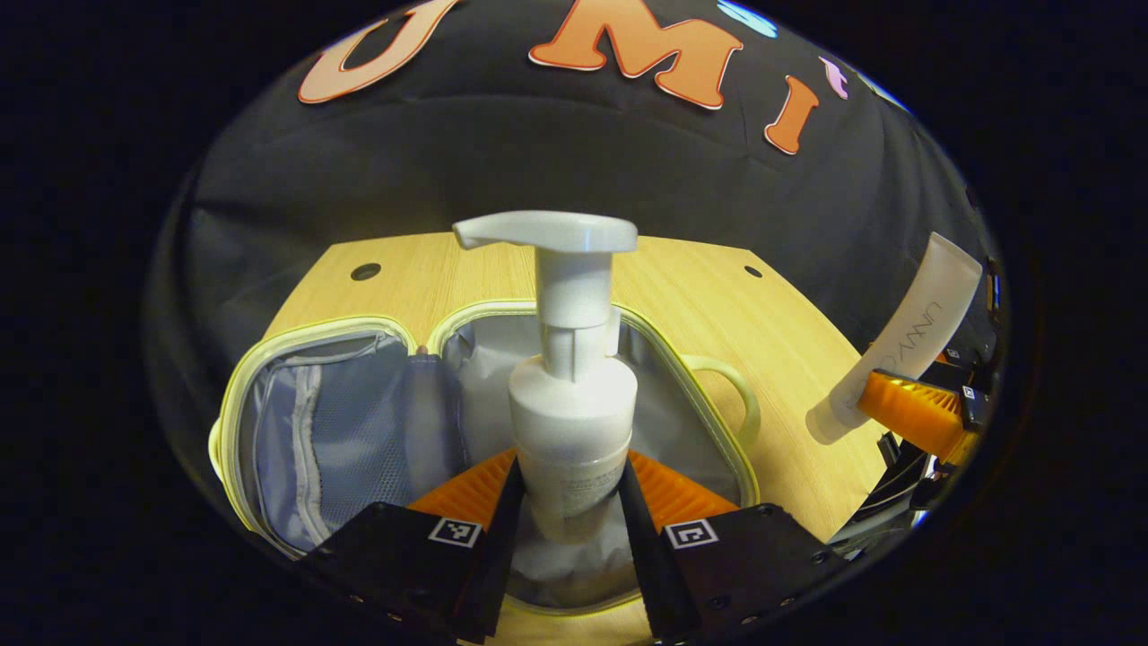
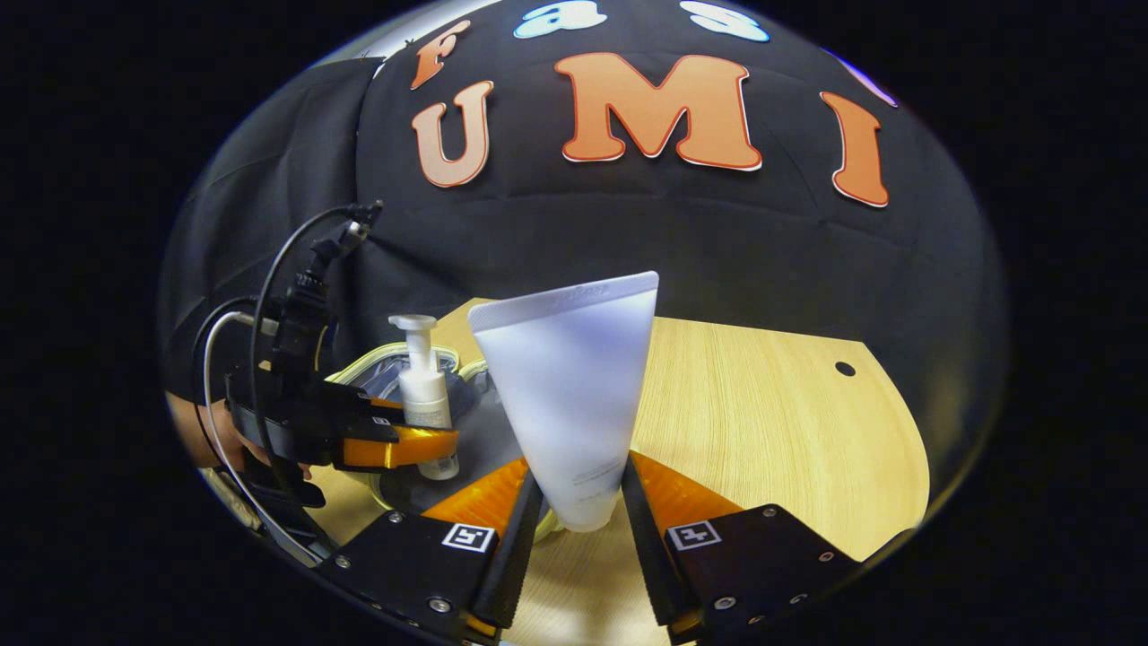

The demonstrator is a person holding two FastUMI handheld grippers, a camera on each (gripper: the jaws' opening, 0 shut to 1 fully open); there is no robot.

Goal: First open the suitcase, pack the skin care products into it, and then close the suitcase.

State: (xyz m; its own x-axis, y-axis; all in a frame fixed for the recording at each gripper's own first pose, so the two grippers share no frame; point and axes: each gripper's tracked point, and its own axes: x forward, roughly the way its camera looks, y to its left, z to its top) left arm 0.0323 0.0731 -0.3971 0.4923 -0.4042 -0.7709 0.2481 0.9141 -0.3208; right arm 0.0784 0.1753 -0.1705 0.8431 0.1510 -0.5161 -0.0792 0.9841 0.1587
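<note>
My left gripper [image 1: 571, 502] is clamping the pump bottle [image 1: 569, 377] over the open suitcase [image 1: 269, 431] for packing, while my right gripper [image 2: 578, 507] is pinching the tube [image 2: 574, 395].

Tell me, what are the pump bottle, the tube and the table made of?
Pump bottle: likely white plastic, matte, with a moulded pump head. Tube: probably soft plastic, frosted, flat crimped top. Table: looks like pale wood or wood-look laminate, showing grain lines.

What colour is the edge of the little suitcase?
Pale yellow-green, clearest in the left gripper view on the suitcase.
</note>
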